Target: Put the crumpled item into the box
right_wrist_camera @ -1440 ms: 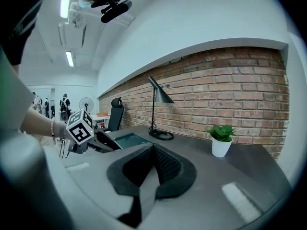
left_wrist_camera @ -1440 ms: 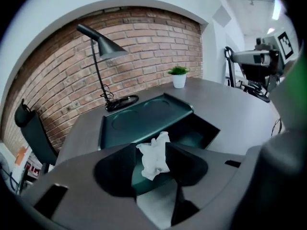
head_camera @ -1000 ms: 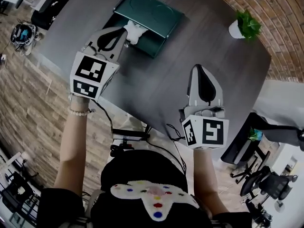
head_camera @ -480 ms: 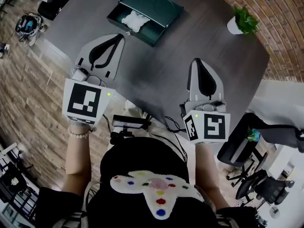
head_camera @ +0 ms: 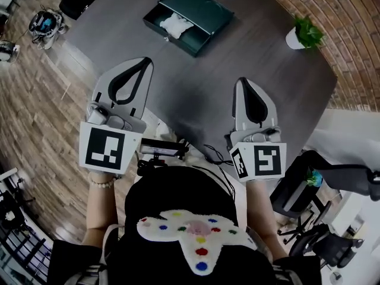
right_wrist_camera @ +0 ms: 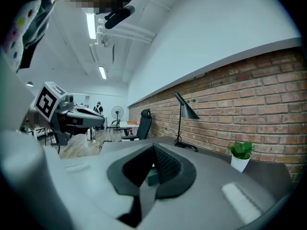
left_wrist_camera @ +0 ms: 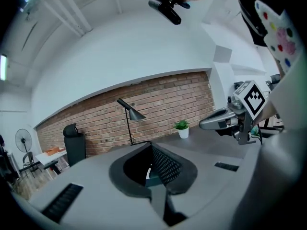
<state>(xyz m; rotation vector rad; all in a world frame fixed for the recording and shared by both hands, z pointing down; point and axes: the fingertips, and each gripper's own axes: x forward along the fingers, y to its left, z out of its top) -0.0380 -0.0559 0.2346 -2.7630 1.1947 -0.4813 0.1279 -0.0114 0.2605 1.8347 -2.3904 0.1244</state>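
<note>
1. The box point(head_camera: 205, 10), dark green and open, was seen on the dark table point(head_camera: 196, 82), towards 12 o'clock in the head view.
2. The crumpled item point(head_camera: 176, 24), white, was found lying inside the box, in its open part on the 8 o'clock side.
3. The left gripper point(head_camera: 142, 62) was held above the near edge of the table, well apart from the box, and was pointed to about 1 o'clock.
4. Its fingers point(left_wrist_camera: 166, 166) were pressed together, and nothing was held between them.
5. The right gripper point(head_camera: 244, 82) was held at 3 o'clock from the left one, pointed to about 12 o'clock.
6. Its fingers point(right_wrist_camera: 166, 166) were also closed, with nothing gripped.
7. A potted plant point(head_camera: 304, 33) was seen at 2 o'clock on the table, near the brick wall point(head_camera: 350, 34).
</note>
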